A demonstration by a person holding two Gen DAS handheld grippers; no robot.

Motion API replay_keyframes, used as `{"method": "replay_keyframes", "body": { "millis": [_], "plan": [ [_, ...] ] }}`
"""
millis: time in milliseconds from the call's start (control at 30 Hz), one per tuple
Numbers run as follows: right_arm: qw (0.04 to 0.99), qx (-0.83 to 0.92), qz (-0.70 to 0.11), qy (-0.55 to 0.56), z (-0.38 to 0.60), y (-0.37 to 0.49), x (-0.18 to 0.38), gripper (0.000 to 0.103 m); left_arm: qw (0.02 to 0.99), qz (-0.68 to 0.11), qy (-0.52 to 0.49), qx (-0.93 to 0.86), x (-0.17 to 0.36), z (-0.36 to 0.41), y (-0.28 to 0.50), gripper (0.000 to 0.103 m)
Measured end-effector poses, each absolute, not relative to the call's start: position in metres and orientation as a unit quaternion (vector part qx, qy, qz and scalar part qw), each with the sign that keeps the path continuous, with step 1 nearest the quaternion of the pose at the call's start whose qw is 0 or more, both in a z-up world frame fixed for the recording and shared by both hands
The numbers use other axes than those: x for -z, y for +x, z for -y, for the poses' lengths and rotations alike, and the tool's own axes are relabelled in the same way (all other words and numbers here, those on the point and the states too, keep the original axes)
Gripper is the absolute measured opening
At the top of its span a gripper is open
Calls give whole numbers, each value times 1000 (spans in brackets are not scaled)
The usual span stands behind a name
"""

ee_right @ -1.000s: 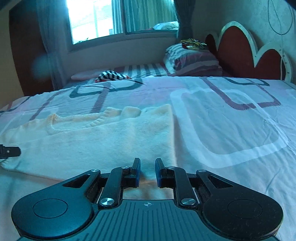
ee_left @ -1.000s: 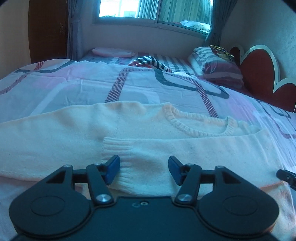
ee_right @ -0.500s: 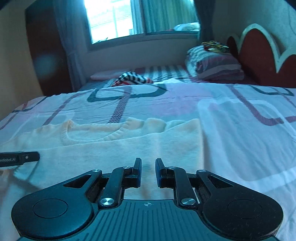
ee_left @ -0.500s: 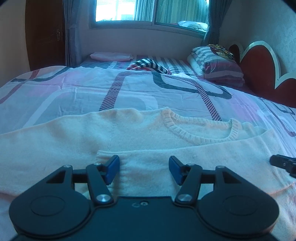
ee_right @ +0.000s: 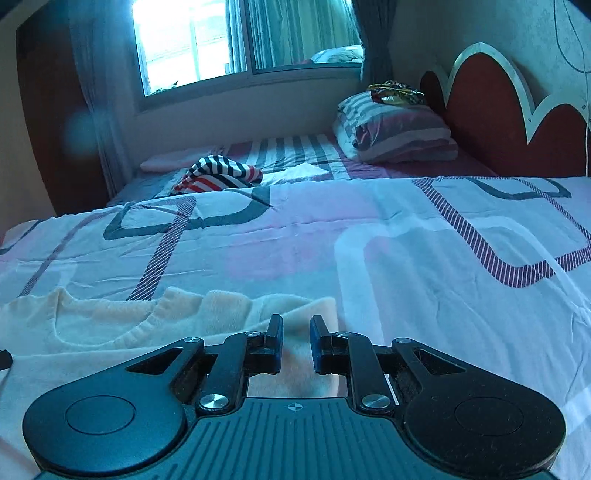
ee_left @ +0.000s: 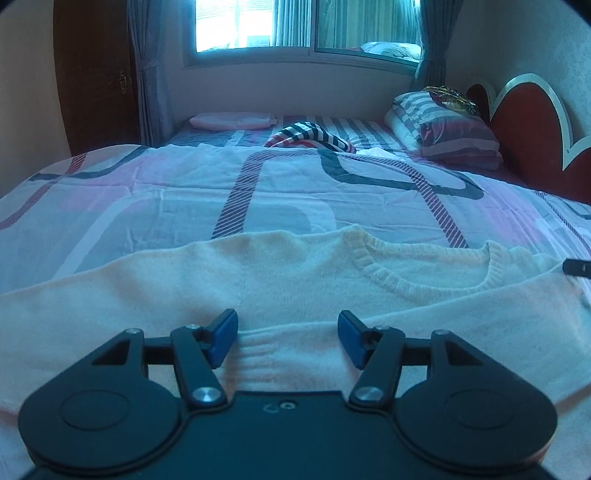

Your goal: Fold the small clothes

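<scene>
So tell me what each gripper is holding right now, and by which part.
Nothing is held. The left gripper stands open over the folded sleeve cuff of the sweater; the right gripper is open a little over its edge, gripping nothing.

You face a bed (ee_left: 280, 192) covered with a sheet of pink, white and grey shapes. At its far edge, daylight comes through a window (ee_left: 303, 26) hung with grey curtains (ee_left: 147, 66). A red scalloped headboard (ee_right: 491, 110) stands at the right edge, striped pillows (ee_right: 395, 133) beside it, and a dark wooden door (ee_left: 96, 74) stands left.
</scene>
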State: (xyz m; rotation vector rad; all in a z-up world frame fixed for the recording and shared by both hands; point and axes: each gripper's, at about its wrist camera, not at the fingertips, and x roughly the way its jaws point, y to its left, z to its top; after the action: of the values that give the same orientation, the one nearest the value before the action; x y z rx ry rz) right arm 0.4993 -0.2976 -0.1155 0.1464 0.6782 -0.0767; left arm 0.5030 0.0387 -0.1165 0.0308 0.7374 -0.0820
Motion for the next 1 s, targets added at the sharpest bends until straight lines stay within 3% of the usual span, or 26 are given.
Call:
{"method": "replay_keyframes", "body": {
  "millis": [100, 367, 433, 467, 500, 867, 1000],
  "plan": [
    [929, 50, -355, 93, 317, 515, 131, 17, 928, -369, 12, 42, 125, -45, 512, 63],
    [913, 16, -362, 186, 342, 500, 124, 17, 930, -367, 2, 29, 115, -49, 497, 61],
    [915, 12, -356, 190, 345, 498, 122, 16, 929, -370, 10, 20, 119, -49, 495, 61],
    [918, 14, -348, 192, 347, 498, 119, 5, 928, -371, 8, 19, 120, -50, 495, 62],
    [918, 25, -347, 191, 349, 498, 119, 5, 929, -369, 6, 19, 121, -52, 494, 63],
    [924, 18, -337, 180, 341, 482, 99, 5, 937, -348, 14, 29, 103, -48, 479, 63],
    [919, 11, -370, 140, 323, 480, 114, 4, 929, -365, 33, 59, 113, -28, 480, 71]
  ]
}}
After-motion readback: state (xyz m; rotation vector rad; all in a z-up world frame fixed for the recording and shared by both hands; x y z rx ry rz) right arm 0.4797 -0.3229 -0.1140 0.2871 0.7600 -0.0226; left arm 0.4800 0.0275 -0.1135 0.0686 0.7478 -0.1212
